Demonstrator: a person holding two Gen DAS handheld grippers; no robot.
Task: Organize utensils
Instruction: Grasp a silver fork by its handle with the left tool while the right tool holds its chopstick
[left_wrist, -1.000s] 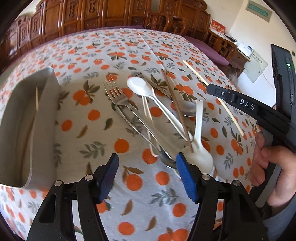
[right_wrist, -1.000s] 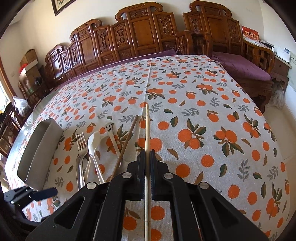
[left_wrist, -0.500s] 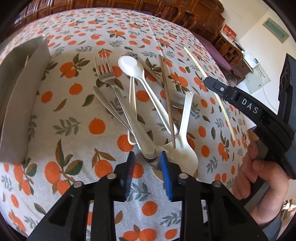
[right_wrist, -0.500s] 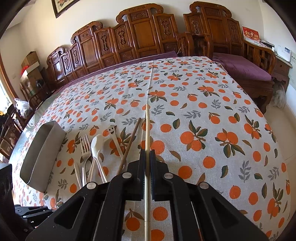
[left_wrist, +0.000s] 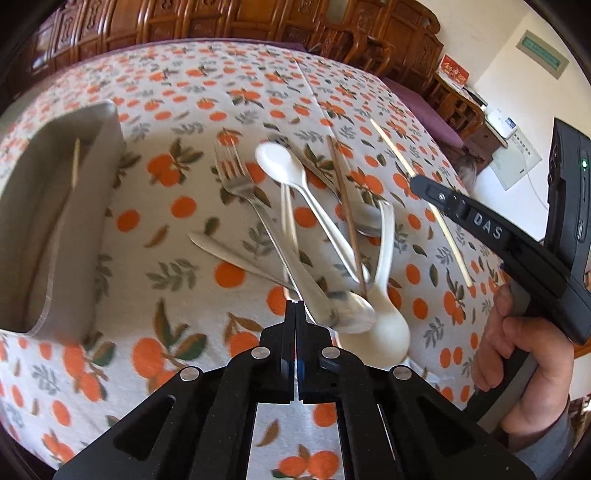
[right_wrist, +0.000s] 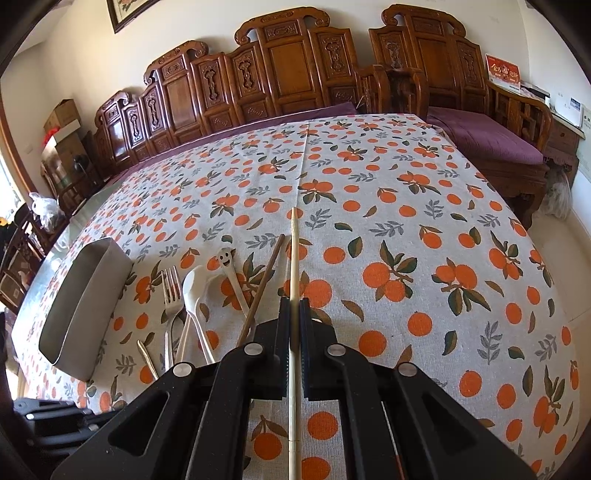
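A pile of utensils lies on the orange-print tablecloth: a metal fork (left_wrist: 240, 184), a white plastic spoon (left_wrist: 280, 166), a second white spoon (left_wrist: 384, 317), metal spoons and a brown chopstick (left_wrist: 345, 206). My left gripper (left_wrist: 295, 308) is shut at the near end of the fork's handle; whether it grips the handle I cannot tell. My right gripper (right_wrist: 293, 306) is shut on a pale wooden chopstick (right_wrist: 293, 251) and holds it above the cloth. It shows in the left wrist view (left_wrist: 436, 206) too. The grey metal tray (left_wrist: 55, 206) holds one pale chopstick (left_wrist: 75, 162).
The tray also shows at the left of the right wrist view (right_wrist: 81, 306), with the fork (right_wrist: 170, 291) and white spoon (right_wrist: 194, 291) beside it. Carved wooden chairs (right_wrist: 280, 70) line the table's far side. A purple-cushioned bench (right_wrist: 487, 136) stands at right.
My left gripper has closed from wide open to shut and moved in to the near ends of the fork and spoons. The utensils look shifted and blurred. My right gripper still holds the chopstick.
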